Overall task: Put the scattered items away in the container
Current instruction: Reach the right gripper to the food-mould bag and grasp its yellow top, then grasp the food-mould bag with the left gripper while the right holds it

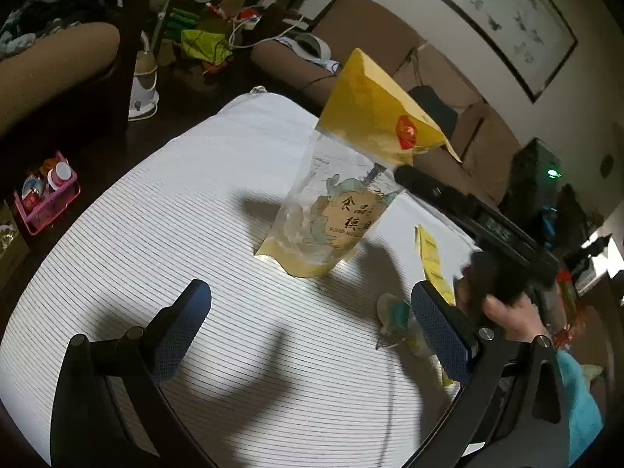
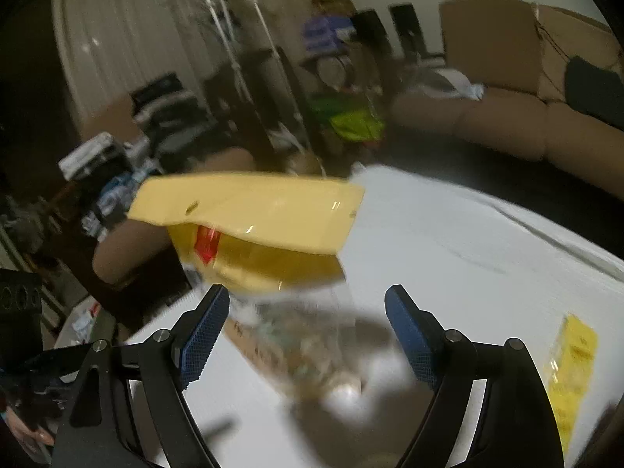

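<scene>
Stand-up pouch (image 1: 331, 214) upright on the worktop (image 1: 175, 202), mouth open; yellow packet (image 1: 431, 261) and, seemingly, a small sachet (image 1: 394, 312) remain outside. Left gripper (image 1: 308, 312) and right gripper (image 2: 308, 331) wide, empty.

Left gripper (image 1: 310, 316): your black arms, silver screw heads, blue textured pads.
Right gripper (image 2: 308, 329): same black frame, blue dimpled pads.
Sleeve (image 1: 577, 405): teal, at four o'clock.
</scene>
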Available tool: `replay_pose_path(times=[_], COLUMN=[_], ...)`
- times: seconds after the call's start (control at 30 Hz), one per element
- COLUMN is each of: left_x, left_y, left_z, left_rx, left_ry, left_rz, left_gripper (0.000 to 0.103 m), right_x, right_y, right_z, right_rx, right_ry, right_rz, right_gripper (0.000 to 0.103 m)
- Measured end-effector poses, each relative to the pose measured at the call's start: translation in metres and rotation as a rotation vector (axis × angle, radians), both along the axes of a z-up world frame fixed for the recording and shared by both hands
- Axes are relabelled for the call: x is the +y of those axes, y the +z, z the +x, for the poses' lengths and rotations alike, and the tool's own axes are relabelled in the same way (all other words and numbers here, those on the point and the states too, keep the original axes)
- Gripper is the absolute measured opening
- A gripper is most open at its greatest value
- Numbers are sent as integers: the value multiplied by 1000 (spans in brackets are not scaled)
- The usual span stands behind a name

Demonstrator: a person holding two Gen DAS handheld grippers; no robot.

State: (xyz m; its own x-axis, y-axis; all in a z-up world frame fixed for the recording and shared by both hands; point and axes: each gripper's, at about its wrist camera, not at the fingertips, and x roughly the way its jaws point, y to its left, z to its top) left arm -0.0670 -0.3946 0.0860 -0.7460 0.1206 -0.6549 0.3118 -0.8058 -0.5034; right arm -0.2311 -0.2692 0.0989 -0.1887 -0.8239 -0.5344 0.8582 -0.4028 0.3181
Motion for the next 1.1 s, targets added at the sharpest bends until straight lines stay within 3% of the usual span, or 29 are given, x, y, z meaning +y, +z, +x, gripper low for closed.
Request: replay_pose_path(times=[0.1,0.23,0.3,0.33,0.43,0.57,0.67,0.77,0.8,0.83,0.87,0.93,1.03,1.1], left_x=[-1,-7,-9,-10,-15,-22,-26,-20,-16,-13,-9,0,6,-4], left_y=[2,2,1,0,-2,-5,-12,-16,-16,-15,-14,-19,-37,-43], left_z=[2,6,7,8,8,11,11,7,6,6,4,0,-6,-2], left_rx=[-2,0,-7,-11,-26,-56,-72,-90,-93,-92,-88,-112,-239,-252], left_ry=[-8,3,14,22,38,72,79,35,12,-9,-39,-99,-95,-68], left_rz=[-5,5,6,7,8,-47,-91,-144,-149,-148,-138,-126,-152,-65], left_gripper=[103,103,103,103,103,103,103,103,103,103,103,103,103,103], right_x=[-4,-19,-26,-28,-31,-27,-20,-4,4,12,20,32,48,64], right_y=[-10,-29,-36,-39,-38,-36,-42,-48,-48,-48,-49,-52,-57,-61], right_z=[-16,-19,-17,-15,2,32,45,51,53,53,52,47,39,35], right_rx=[-89,-201,-227,-241,-242,-259,-372,-564,-612,-640,-680,-686,-630,-626], right_ry=[59,154,187,196,219,212,197,176,167,150,142,91,-4,-62], right_rz=[-67,-55,-40,-23,-14,2,-6,-93,-117,-119,-128,-78,36,43], right_gripper=[85,86,70,52,48,47,47,46,39,24,20,20,22,26])
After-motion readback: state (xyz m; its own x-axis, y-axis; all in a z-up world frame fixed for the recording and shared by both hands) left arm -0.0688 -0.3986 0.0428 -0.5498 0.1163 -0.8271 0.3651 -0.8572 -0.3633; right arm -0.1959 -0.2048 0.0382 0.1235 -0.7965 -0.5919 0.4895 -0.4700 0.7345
